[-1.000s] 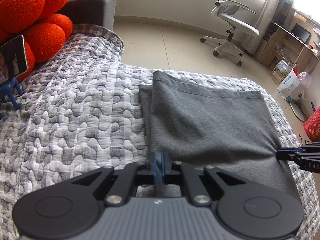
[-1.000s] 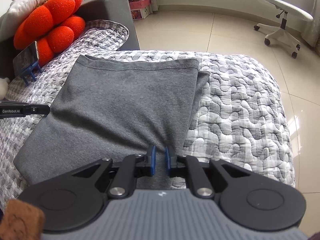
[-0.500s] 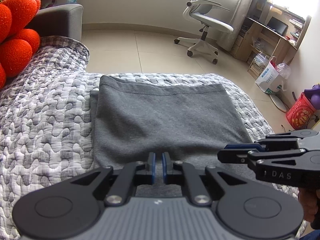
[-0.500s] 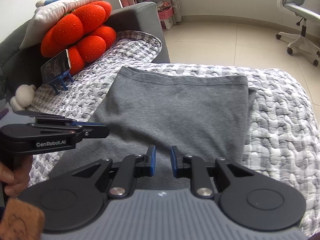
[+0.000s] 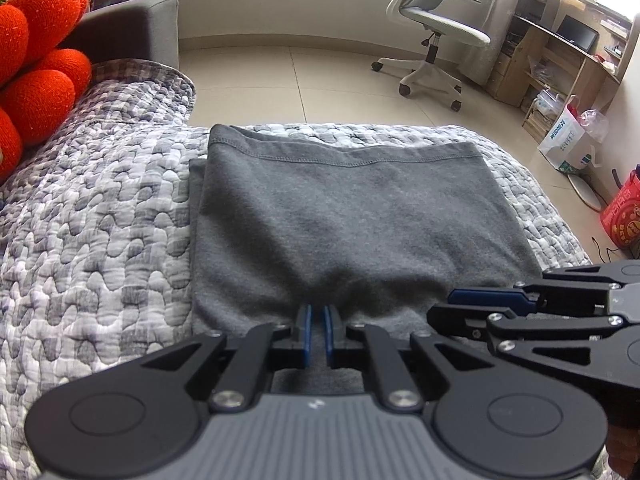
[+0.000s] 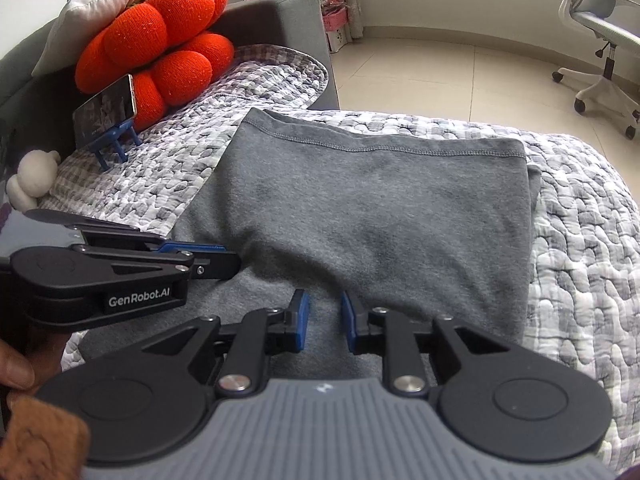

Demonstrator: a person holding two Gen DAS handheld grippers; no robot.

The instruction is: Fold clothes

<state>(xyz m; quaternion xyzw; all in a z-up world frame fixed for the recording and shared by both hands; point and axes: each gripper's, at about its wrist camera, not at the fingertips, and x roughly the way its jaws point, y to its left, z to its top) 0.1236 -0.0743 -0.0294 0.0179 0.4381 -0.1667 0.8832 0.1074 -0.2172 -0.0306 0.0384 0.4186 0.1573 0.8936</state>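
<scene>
A: So, how do the left tongs (image 5: 316, 330) stand?

B: Slightly apart, a narrow gap between the blue pads, with nothing pinched. They sit low over the near edge of the grey garment (image 5: 340, 216).

A: And the right tongs (image 6: 323, 320)?

B: Parted wider, also holding nothing, poised over the same near edge. The two pairs of tongs sit just beside each other; each shows in the other's camera, side on.

A: Where is the garment itself?

B: Folded flat on the quilted bed cover (image 6: 580, 240), its stitched hem on the far side. A lower layer peeks out along one side, on the left in the left wrist view.

A: Anything around it?

B: An orange plush cushion (image 6: 160, 40) against the grey sofa arm (image 6: 280, 20), a phone (image 6: 106, 108) propped on a blue stand in front of it, and a small white soft toy (image 6: 32, 180). Beyond the bed, a tiled floor (image 5: 320, 80) with an office chair (image 5: 432, 28).
</scene>
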